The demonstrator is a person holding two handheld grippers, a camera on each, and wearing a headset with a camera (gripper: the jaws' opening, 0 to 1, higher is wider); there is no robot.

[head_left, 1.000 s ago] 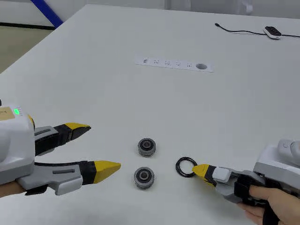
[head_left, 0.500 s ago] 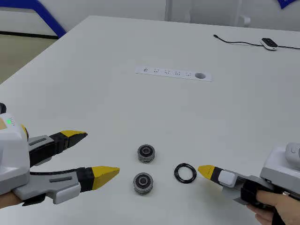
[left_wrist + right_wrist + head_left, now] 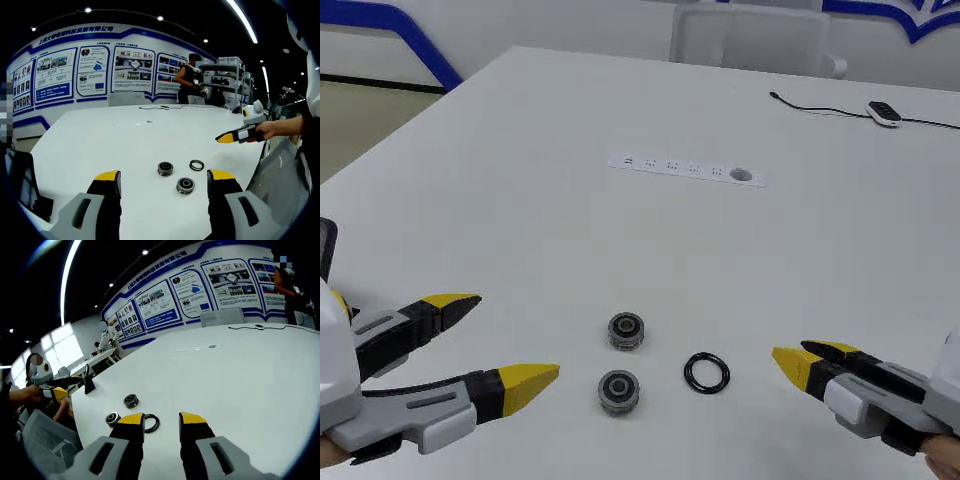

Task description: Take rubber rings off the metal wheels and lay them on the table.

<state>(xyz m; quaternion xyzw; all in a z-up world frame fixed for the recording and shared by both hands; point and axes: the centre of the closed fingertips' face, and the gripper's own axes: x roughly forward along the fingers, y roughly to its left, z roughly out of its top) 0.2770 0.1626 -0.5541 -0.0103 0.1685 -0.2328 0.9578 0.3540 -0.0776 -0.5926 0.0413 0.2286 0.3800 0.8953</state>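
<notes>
Rubber ring point(image 3: 706, 373) lay flat and free on the surface point(image 3: 570, 230): thin, black, a closed loop, nothing touching it. It sat just right of the two metal wheels and well apart from both tools. Far wheel point(image 3: 626, 330) and near wheel point(image 3: 619, 391) lay flat, close together but not touching; each was a small disc with a silvery hub and dark rim. Couldn't tell whether rubber was on either rim.

Left tool point(image 3: 515, 335) was low at the left with its yellow-tipped jaws wide apart and nothing between them, pointed toward the wheels. Right tool point(image 3: 798, 352) was at the right, jaws apart with a narrower gap, also empty, tips aimed at the ring but short of it.

The surface was plain white and matte. A white power strip point(image 3: 685, 168) was set further back, and a black cable point(image 3: 820, 108) lay near the far edge. A pale chair point(image 3: 750, 38) stood behind it. The left gripper view showed a wall of blue-framed posters point(image 3: 95, 70), ceiling spotlights and a person point(image 3: 190, 80) standing in the background.
</notes>
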